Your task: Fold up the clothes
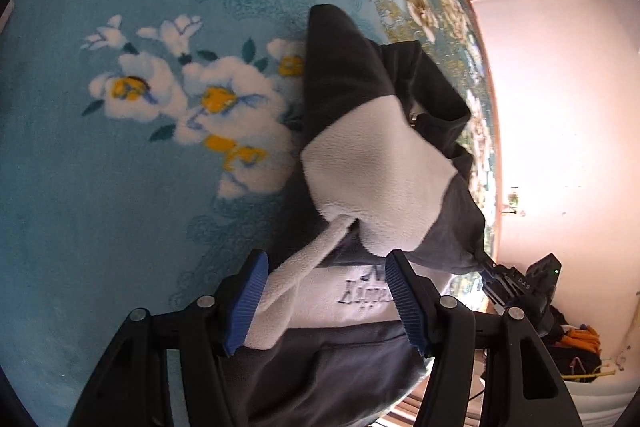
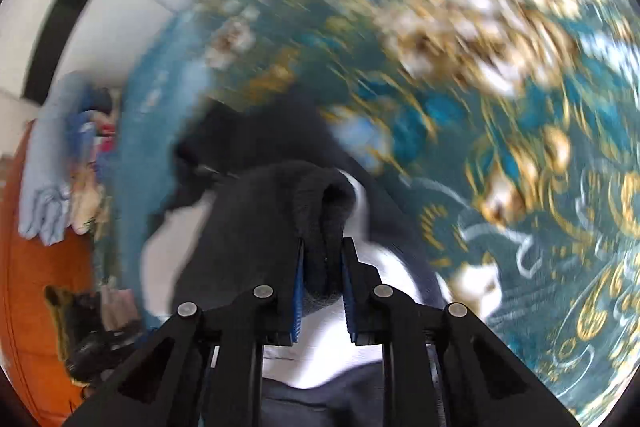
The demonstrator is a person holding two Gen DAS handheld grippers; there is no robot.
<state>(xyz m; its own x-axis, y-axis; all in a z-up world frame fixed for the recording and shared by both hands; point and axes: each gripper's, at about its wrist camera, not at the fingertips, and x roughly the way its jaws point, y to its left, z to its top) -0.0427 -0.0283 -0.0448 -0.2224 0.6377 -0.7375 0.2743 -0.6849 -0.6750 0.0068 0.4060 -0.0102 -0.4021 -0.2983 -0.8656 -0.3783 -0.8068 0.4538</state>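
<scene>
Here right tongs (image 2: pixel 323 255) clamped on fleece (image 1: pixel 376 163) cuff, apparently; left tongs (image 1: pixel 326 301) apart astride fleece.

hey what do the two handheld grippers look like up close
Both match: the left gripper and the right gripper have black angular plastic linkage arms with round silver pivot pins, and ribbed blue pads lining their fingers. No cables, sleeves or hands show.

My pads (image 1: pixel 246 301) are ribbed blue rubber on matt black plastic arms with dull metal rivets. The fleece garment (image 1: pixel 376 167) at twelve o'clock looks soft, napped, charcoal and white. The blanket (image 1: pixel 120 167) beneath is plush, matt pile.
</scene>
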